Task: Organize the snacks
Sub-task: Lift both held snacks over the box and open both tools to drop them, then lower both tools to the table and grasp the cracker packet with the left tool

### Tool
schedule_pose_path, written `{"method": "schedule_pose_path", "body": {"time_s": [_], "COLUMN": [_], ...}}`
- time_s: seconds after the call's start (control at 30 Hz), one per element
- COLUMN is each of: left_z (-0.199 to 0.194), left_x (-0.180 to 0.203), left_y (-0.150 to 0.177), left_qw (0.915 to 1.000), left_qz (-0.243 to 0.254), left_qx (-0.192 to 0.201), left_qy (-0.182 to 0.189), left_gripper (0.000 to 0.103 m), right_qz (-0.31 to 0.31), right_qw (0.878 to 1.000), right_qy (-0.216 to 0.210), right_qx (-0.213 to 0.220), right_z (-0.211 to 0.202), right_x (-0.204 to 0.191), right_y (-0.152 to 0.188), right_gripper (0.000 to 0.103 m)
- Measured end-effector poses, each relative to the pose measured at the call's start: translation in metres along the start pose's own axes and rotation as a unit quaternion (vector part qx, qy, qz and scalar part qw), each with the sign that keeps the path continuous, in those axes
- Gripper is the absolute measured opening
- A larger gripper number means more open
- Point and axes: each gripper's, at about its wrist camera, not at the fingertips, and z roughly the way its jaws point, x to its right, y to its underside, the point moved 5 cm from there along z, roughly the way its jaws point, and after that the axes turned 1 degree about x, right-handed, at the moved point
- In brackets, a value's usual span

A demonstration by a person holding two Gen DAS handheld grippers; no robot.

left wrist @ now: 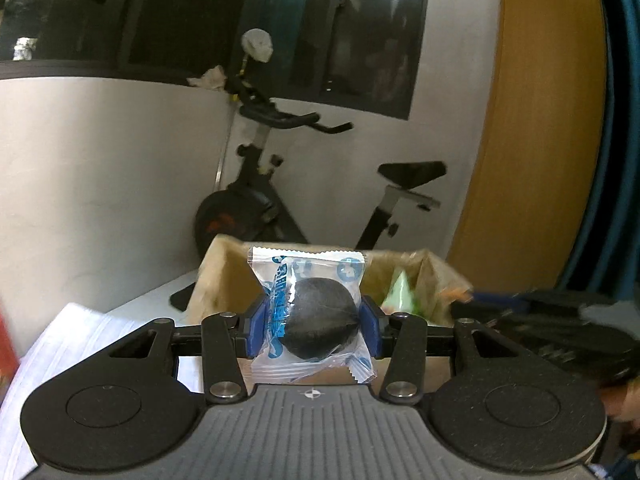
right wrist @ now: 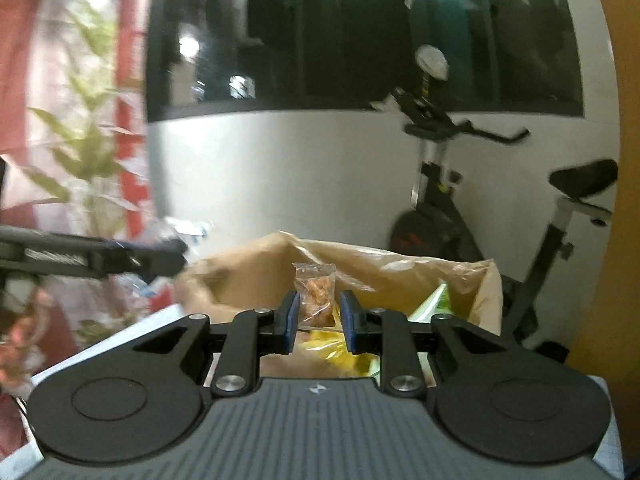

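Observation:
My left gripper is shut on a clear blue-printed packet with a dark round snack and holds it in front of an open brown paper bag. A green packet lies inside the bag. My right gripper is shut on a small clear packet of brown snack, held over the same brown paper bag. Yellow and green packets lie in the bag below it. The left gripper shows at the left of the right wrist view; the right gripper shows blurred at the right of the left wrist view.
The bag stands on a white table with white papers at the left. An exercise bike stands behind by the white wall. A wooden panel is at the right. A plant and red frame are at the left.

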Motion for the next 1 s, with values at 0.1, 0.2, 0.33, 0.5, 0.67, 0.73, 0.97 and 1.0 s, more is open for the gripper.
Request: {"method": "schedule_pose_path", "body": {"time_s": [0.1,0.2,0.33,0.5,0.67,0.73,0.97,1.0], "left_z": [0.025,0.047,0.070,0.067,0.040,0.027,-0.014,-0.016], "left_x": [0.006,0.009,0.007,-0.013,-0.031,-0.039,-0.057,-0.059], "left_y": [-0.013,-0.014,-0.004,0.008,0.010,0.011,0.039,0.045], "left_qw": [0.9999,0.9997,0.9994,0.9992,0.9995,0.9996,0.9993,0.9991], "left_qz": [0.009,0.017,0.017,-0.008,-0.007,-0.009,0.005,0.008], "left_qx": [-0.009,-0.017,-0.030,-0.035,-0.024,-0.021,-0.034,-0.040], "left_qy": [0.003,0.000,0.003,0.020,0.018,0.018,0.011,0.009], "left_gripper": [0.050,0.050,0.051,0.064,0.064,0.064,0.064,0.064], "right_qz": [0.030,0.045,0.045,0.055,0.041,0.033,0.020,0.020], "right_qw": [0.999,0.997,0.995,0.996,0.998,0.998,0.999,0.999], "right_qy": [0.019,0.029,0.058,0.067,0.055,0.050,0.041,0.039], "right_qx": [-0.024,-0.051,-0.060,-0.035,0.004,0.015,0.029,0.027], "right_z": [0.022,0.036,0.040,0.021,-0.011,-0.021,-0.043,-0.043], "right_x": [0.007,0.008,0.010,0.015,-0.006,-0.018,-0.054,-0.057], "right_y": [0.001,0.006,0.013,0.016,0.018,0.022,0.059,0.065], "right_gripper": [0.024,0.024,0.026,0.037,0.038,0.038,0.039,0.039]}}
